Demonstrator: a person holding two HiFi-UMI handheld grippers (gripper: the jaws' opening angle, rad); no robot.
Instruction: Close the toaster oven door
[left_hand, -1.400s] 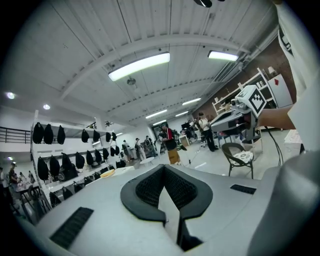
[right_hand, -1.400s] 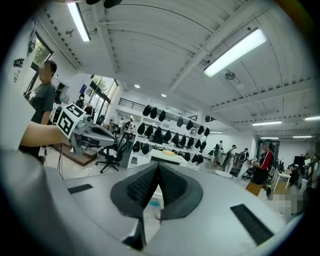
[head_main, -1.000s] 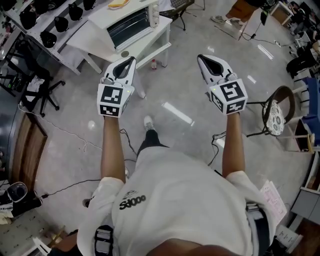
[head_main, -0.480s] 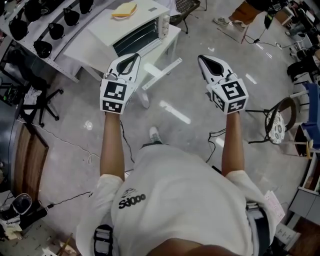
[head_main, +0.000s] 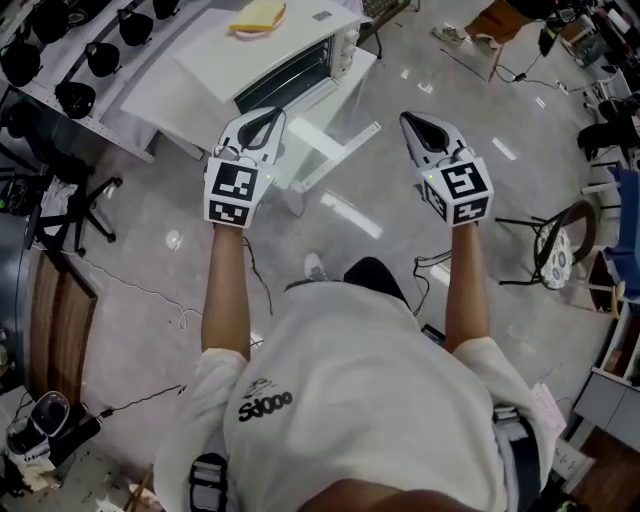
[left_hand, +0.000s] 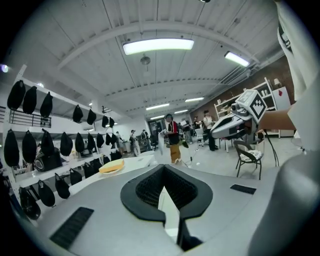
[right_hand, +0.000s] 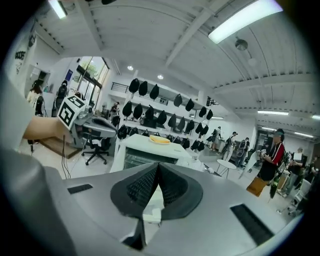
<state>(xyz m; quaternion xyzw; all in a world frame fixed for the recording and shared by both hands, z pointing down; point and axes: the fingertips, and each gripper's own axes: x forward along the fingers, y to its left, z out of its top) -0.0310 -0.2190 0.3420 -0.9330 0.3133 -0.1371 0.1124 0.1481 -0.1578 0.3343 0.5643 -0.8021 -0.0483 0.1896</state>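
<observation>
Head view: L gripper (head_main: 274, 113) & R gripper (head_main: 405, 118) held side by side at arms' length. All 2 clenched tip to tip, nothing btwn jaws. Toaster oven (head_main: 300, 40) ahead, well apart from both, nearer L gripper; dark glass front faces person. Door open or closed: cannot tell. Yellow slice (head_main: 258, 16) on oven top.

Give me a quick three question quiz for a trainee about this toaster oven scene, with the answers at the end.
1. True or false: the door of the toaster oven is already shut.
2. What lies on top of the oven? A) a flat yellow thing B) a mug C) a pan
3. Fill in: the left tongs and the right tongs are both ___ and hold nothing.
Key: 1 false; 2 A; 3 shut.
</observation>
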